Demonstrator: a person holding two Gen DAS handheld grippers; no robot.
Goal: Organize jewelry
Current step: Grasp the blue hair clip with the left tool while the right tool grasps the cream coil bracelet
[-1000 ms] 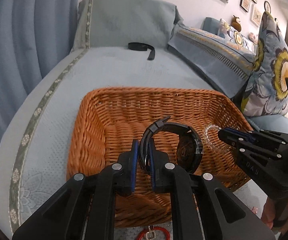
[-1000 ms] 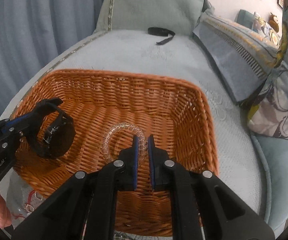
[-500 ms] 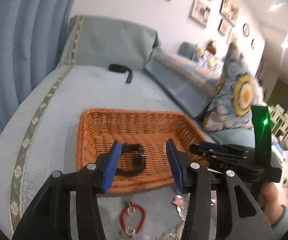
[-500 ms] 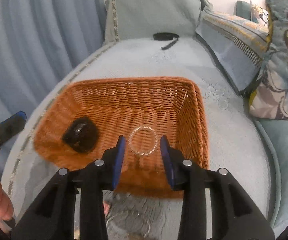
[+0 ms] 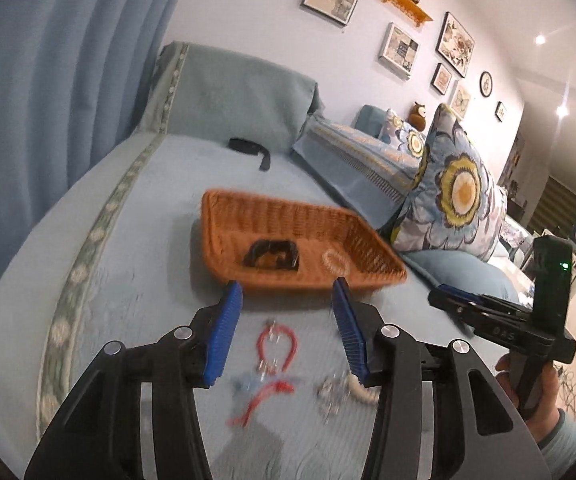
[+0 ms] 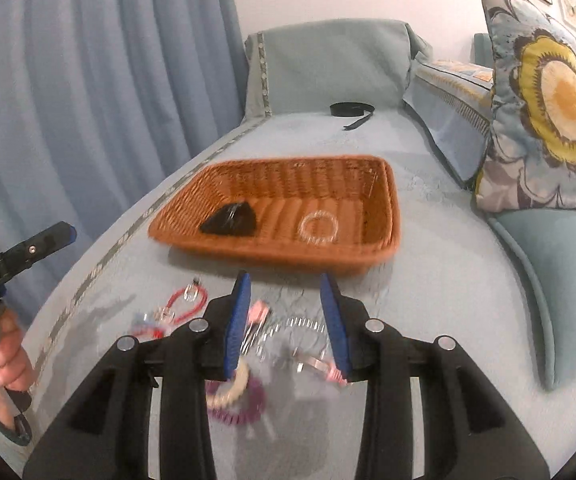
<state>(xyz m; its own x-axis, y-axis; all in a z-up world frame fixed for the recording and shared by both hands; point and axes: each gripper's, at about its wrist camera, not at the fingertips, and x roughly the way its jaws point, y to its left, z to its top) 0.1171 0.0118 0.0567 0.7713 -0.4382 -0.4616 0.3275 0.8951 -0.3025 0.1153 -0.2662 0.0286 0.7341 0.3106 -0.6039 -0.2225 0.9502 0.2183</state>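
Observation:
An orange wicker basket (image 5: 224, 240) (image 6: 384, 216) sits on the blue bed cover. Inside lie a black watch (image 5: 272, 254) (image 6: 230, 220) and a clear bead bracelet (image 5: 334, 260) (image 6: 319, 227). My left gripper (image 5: 286, 300) is open and empty, in front of the basket, above a red bracelet (image 5: 276, 346) (image 6: 186, 302). My right gripper (image 6: 284, 292) is open and empty, above a heap of loose jewelry: a silver chain (image 6: 304, 326), a pink clip (image 6: 258, 314), a cream bead bracelet (image 6: 234, 386) and a purple one (image 6: 248, 410).
A black strap (image 5: 250, 148) (image 6: 352, 111) lies far back on the bed. Floral pillows (image 5: 456, 196) (image 6: 548, 112) line the right side. A blue curtain (image 6: 88, 100) hangs on the left.
Both grippers let go of the watch and the clear bracelet in the basket, opened, and drew back toward the loose jewelry in front of it.

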